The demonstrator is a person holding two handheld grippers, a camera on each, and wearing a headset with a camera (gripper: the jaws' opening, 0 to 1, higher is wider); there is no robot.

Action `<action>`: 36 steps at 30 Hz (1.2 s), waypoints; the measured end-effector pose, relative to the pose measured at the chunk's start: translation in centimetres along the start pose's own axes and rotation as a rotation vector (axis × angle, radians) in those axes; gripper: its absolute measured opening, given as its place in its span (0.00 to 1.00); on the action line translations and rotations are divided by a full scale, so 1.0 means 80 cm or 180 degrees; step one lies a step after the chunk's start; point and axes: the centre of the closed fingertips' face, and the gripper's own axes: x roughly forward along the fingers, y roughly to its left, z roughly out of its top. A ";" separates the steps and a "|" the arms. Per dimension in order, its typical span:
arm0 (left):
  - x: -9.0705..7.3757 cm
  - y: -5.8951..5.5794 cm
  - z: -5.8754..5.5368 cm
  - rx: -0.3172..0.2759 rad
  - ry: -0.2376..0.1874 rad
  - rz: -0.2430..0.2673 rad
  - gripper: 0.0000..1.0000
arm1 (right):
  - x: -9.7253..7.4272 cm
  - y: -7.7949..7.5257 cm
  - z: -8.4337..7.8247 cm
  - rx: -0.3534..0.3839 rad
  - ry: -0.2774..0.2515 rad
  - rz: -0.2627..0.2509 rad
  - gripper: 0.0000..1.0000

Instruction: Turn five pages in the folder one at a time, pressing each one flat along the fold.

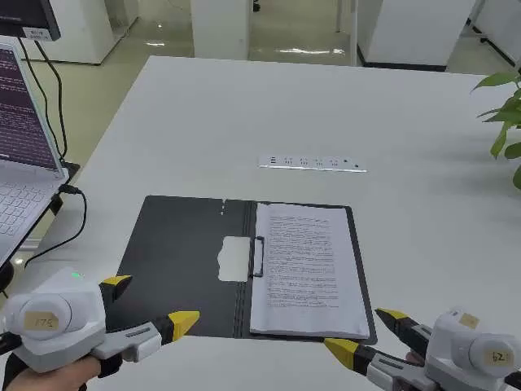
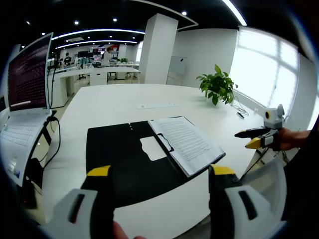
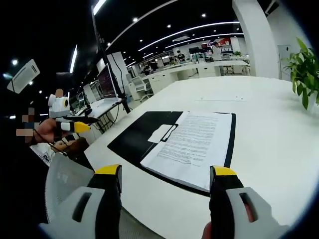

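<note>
Here, I held a claw in each hand at the near edge of the white table [image 1: 244,106], and neither touched anything. My left claw [image 1: 151,301] hovered by the near left corner of the black folder [image 1: 179,252], its yellow-tipped jaws spread wide with nothing between them. My right claw [image 1: 366,332] hung near the folder's near right corner, its jaws just as wide apart and empty too. The folder lay open and flat on the table close to me. Its left flap was bare except for a small white slip [image 1: 234,259] beside the fold. A stack of printed pages [image 1: 305,269] rested on the right half, with a clip [image 1: 258,257] at its inner edge. A laptop [image 1: 20,155] stood open off to my left, a power strip [image 1: 312,163] lay beyond the folder, and a leafy plant [image 1: 505,114] showed at the far right.
</note>
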 end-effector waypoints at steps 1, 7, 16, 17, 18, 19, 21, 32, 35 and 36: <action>-0.001 0.001 -0.001 -0.0009 0.0007 0.0010 0.77 | 0.000 0.000 -0.001 0.0002 0.0009 0.0004 0.74; -0.009 0.008 -0.001 -0.0030 0.0001 0.0060 0.77 | 0.000 0.004 -0.006 0.0010 0.0067 0.0038 0.72; -0.019 0.010 -0.003 -0.0023 0.0005 0.0097 0.77 | 0.004 0.008 0.000 -0.0012 0.0034 0.0076 0.72; -0.019 0.009 -0.004 -0.0021 0.0008 0.0095 0.77 | 0.005 0.009 0.000 -0.0016 0.0036 0.0078 0.73; -0.020 0.009 -0.004 -0.0019 0.0009 0.0094 0.77 | 0.005 0.009 0.000 -0.0022 0.0048 0.0083 0.73; -0.020 0.009 -0.004 -0.0017 0.0008 0.0092 0.77 | 0.005 0.010 -0.001 -0.0036 0.0064 0.0092 0.73; -0.022 0.009 -0.005 -0.0020 0.0007 0.0088 0.77 | 0.005 0.010 -0.003 -0.0073 0.0105 0.0097 0.74; -0.025 0.008 -0.008 0.0011 0.0041 0.0065 0.77 | 0.001 0.010 -0.007 -0.0068 0.0123 0.0081 0.75; -0.023 0.007 -0.006 0.0025 0.0042 0.0050 0.77 | -0.001 0.010 -0.006 -0.0047 0.0096 0.0072 0.75; -0.022 0.007 -0.005 0.0033 0.0042 0.0045 0.77 | -0.001 0.009 -0.006 -0.0043 0.0088 0.0067 0.75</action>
